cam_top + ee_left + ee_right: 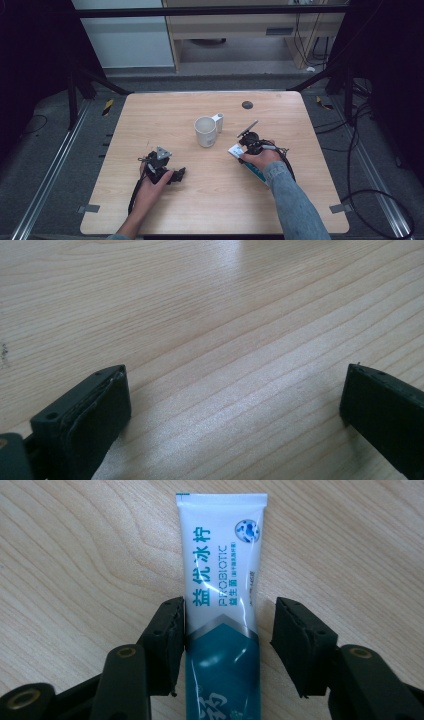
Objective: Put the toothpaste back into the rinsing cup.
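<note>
Black jaws of the right gripper (227, 647) are set astride a toothpaste tube (223, 605) lying flat on the table (165, 115), seemingly not yet clamped; lifting remains. The left gripper (235, 405) is held agape, empty. A mug (205, 131) stands nearby.

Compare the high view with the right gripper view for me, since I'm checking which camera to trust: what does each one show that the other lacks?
The high view alone gives the white mug, the left tool, both of the person's hands and the floor around the table. The right gripper view alone gives the print on the tube, reading PROBIOTIC, and the right tool with its jaws astride the tube, one touching and the other apart. Both share the tube and the wooden table.
</note>
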`<move>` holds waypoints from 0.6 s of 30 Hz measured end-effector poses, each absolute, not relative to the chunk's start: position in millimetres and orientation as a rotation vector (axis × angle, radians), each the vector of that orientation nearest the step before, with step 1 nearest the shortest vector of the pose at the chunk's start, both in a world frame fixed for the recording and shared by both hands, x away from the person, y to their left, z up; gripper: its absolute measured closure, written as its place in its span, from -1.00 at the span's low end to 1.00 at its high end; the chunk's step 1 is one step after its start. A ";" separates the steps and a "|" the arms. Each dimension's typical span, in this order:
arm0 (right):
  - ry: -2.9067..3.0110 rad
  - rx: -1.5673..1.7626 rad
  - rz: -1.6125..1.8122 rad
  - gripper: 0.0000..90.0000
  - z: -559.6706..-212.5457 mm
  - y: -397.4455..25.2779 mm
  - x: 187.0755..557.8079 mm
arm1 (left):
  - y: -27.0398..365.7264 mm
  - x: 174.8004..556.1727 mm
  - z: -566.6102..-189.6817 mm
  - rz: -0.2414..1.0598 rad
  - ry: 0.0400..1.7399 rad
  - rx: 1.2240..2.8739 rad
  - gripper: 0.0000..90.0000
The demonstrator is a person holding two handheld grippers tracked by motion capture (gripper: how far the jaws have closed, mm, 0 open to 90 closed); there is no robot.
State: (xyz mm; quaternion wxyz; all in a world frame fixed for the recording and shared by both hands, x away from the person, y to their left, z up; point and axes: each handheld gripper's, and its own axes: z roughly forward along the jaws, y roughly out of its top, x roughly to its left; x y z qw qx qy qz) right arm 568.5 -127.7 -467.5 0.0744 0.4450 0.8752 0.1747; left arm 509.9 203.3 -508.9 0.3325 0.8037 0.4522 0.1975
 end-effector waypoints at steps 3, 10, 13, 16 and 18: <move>2.630 1.324 0.522 0.11 -468.5 -126.2 569.0 | 203.3 509.9 -509.0 0.516 1.181 2.099 -1.00; 2.628 1.325 0.507 0.23 -470.9 -122.3 569.6 | 203.5 510.1 -508.8 0.515 1.179 2.104 -1.00; 2.621 1.318 0.503 0.24 -471.0 -122.3 570.2 | 203.5 510.1 -508.8 0.515 1.179 2.103 -1.00; 2.619 1.304 0.491 0.27 -471.0 -121.4 570.4 | 203.5 510.1 -508.8 0.515 1.179 2.103 -1.00; 2.618 1.310 0.488 0.31 -470.6 -121.1 570.6 | 203.5 510.1 -508.8 0.516 1.179 2.104 -1.00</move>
